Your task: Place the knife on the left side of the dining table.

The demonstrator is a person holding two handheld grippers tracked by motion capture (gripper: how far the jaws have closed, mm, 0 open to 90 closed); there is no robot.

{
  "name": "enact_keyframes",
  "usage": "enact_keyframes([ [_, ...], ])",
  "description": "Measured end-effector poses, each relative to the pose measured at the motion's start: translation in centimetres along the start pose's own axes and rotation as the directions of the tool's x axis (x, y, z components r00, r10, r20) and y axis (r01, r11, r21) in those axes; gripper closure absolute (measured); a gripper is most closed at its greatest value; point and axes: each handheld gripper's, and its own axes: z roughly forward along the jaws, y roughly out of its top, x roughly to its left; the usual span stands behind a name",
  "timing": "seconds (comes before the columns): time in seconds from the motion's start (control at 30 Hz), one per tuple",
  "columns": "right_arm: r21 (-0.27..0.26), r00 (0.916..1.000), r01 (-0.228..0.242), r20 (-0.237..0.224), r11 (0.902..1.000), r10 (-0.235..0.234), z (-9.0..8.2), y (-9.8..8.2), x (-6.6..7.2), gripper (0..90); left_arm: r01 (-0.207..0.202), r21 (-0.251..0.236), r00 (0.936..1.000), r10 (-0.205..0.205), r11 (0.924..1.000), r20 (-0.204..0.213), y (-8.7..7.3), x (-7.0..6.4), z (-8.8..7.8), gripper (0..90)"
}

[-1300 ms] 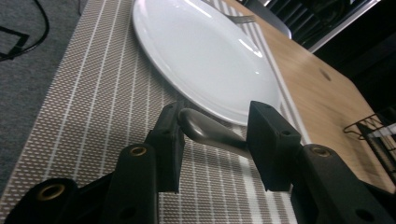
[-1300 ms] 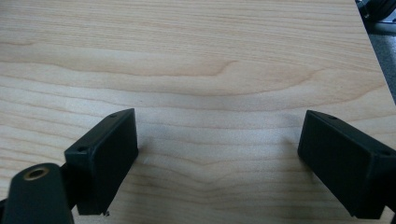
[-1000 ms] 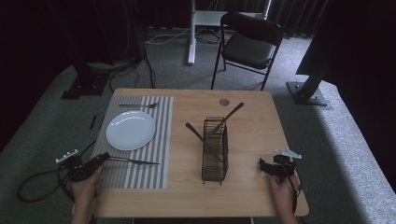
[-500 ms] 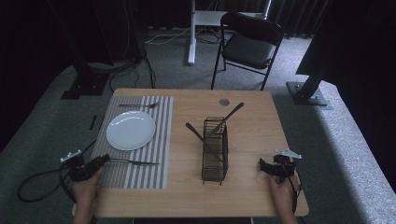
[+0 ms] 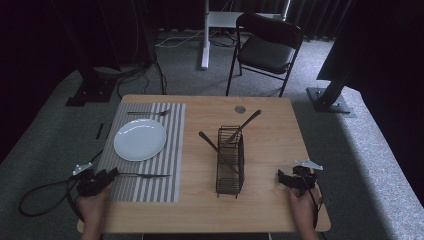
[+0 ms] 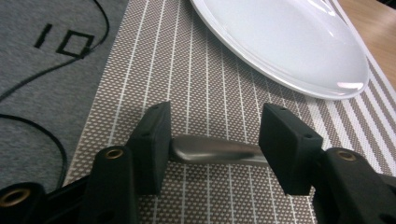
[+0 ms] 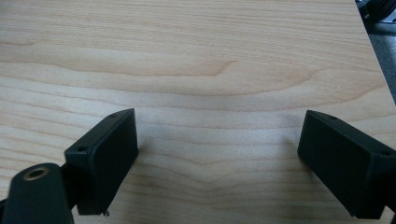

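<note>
The left gripper [image 6: 212,140] has just been opening its jaws around a shiny grey metal handle [image 6: 215,150] lying flat on the striped mat [image 6: 196,79], while the right gripper [image 7: 217,158] is wide open.

— What is sitting on the wooden surface [image 5: 270,145] right now?

— A striped placemat [image 5: 150,172] is lying along its left side, reaching the near edge. A black wire caddy [image 5: 230,162] is standing upright near the middle, with dark utensil handles leaning out of it. A small round disc [image 5: 240,109] is lying near the far edge.

— And on the right?

— Bare wood grain is showing there, pale with darker wavy bands [image 7: 196,70].

— What is carrying the surface?

— It is standing on grey carpet [image 5: 370,165].
</note>
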Motion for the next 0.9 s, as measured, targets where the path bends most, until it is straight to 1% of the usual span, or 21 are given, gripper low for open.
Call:
enact_keyframes([
  [0.07, 0.0, 1.0, 0.0, 0.0, 1.0, 0.0, 0.0, 0.0, 0.0, 11.5, -0.019, -0.046, 0.9994, 0.017, 0.9988, -0.031, -0.1, -0.1, -0.5, 44.4],
  [0.1, 0.0, 1.0, 0.0, 0.0, 1.0, 0.0, 0.0, 0.0, 0.0, 11.5, -0.03, -0.061, 0.9986, 0.027, 0.9977, -0.046, 0.0, -0.1, -0.8, 44.3],
  [0.13, 0.0, 1.0, 0.0, 0.0, 1.0, 0.0, 0.0, 0.0, 0.0, 11.5, -0.029, -0.064, 0.9986, 0.026, 0.9976, -0.046, 0.0, -0.1, -0.9, 43.9],
  [0.17, 0.0, 1.0, 0.0, 0.0, 1.0, 0.0, 0.0, 0.0, 0.0, 11.5, -0.026, -0.061, 0.9989, 0.024, 0.9978, -0.041, 0.0, -0.1, -1.1, 42.7],
  [0.2, 0.0, 1.0, 0.0, 0.0, 1.0, 0.0, 0.0, 0.0, 0.0, 11.5, -0.034, -0.052, 0.9986, 0.032, 0.9981, -0.042, 0.0, -0.2, -1.2, 42.6],
  [0.27, 0.0, 1.0, 0.0, 0.0, 1.0, 0.0, 0.0, 0.0, 0.0, 11.5, -0.059, -0.052, 0.9969, 0.056, 0.9969, -0.055, -0.5, -0.7, -1.7, 40.0],
  [0.3, 0.0, 1.0, 0.0, 0.0, 1.0, 0.0, 0.0, 0.0, 0.0, 11.5, -0.072, -0.05, 0.9956, 0.069, 0.9961, -0.063, -0.7, -1.0, -1.9, 39.9],
  [0.37, 0.0, 1.0, 0.0, 0.0, 1.0, 0.0, 0.0, 0.0, 0.0, 11.5, -0.097, -0.044, 0.9926, 0.093, 0.9944, -0.078, -1.2, -1.6, -2.2, 36.8],
  [0.43, 0.0, 1.0, 0.0, 0.0, 1.0, 0.0, 0.0, 0.0, 0.0, 11.5, -0.112, -0.037, 0.9917, 0.109, 0.993, -0.069, -1.6, -2.2, -2.5, 35.9],
  [0.5, 0.0, 1.0, 0.0, 0.0, 1.0, 0.0, 0.0, 0.0, 0.0, 11.5, -0.144, -0.025, 0.987, 0.141, 0.9893, -0.076, -2.0, -2.7, -2.6, 33.8],
  [0.6, 0.0, 1.0, 0.0, 0.0, 1.0, 0.0, 0.0, 0.0, 0.0, 11.5, -0.193, 0.0, 0.9781, 0.192, 0.9812, -0.081, -2.6, -3.6, -2.7, 31.9],
  [0.63, 0.0, 1.0, 0.0, 0.0, 1.0, 0.0, 0.0, 0.0, 0.0, 11.5, -0.208, 0.005, 0.9748, 0.208, 0.978, -0.08, -2.8, -3.8, -2.7, 30.0],
  [0.67, 0.0, 1.0, 0.0, 0.0, 1.0, 0.0, 0.0, 0.0, 0.0, 11.5, -0.216, 0.015, 0.973, 0.217, 0.9763, -0.079, -3.0, -4.0, -2.7, 29.7],
  [0.73, 0.0, 1.0, 0.0, 0.0, 1.0, 0.0, 0.0, 0.0, 0.0, 11.5, -0.223, 0.021, 0.9722, 0.224, 0.9746, -0.069, -3.2, -4.3, -2.8, 29.7],
  [0.77, 0.0, 1.0, 0.0, 0.0, 1.0, 0.0, 0.0, 0.0, 0.0, 11.5, -0.229, 0.027, 0.9704, 0.23, 0.9731, -0.073, -3.3, -4.5, -2.9, 29.7],
  [0.8, 0.0, 1.0, 0.0, 0.0, 1.0, 0.0, 0.0, 0.0, 0.0, 11.5, -0.242, 0.021, 0.967, 0.242, 0.9702, -0.078, -3.4, -4.7, -3.0, 29.7],
  [0.87, 0.0, 1.0, 0.0, 0.0, 1.0, 0.0, 0.0, 0.0, 0.0, 11.5, -0.246, 0.016, 0.9663, 0.246, 0.9691, -0.075, -3.6, -5.0, -3.2, 29.7],
  [0.9, 0.0, 1.0, 0.0, 0.0, 1.0, 0.0, 0.0, 0.0, 0.0, 11.5, -0.249, 0.017, 0.965, 0.25, 0.9683, -0.08, -3.7, -5.1, -3.3, 29.1],
])
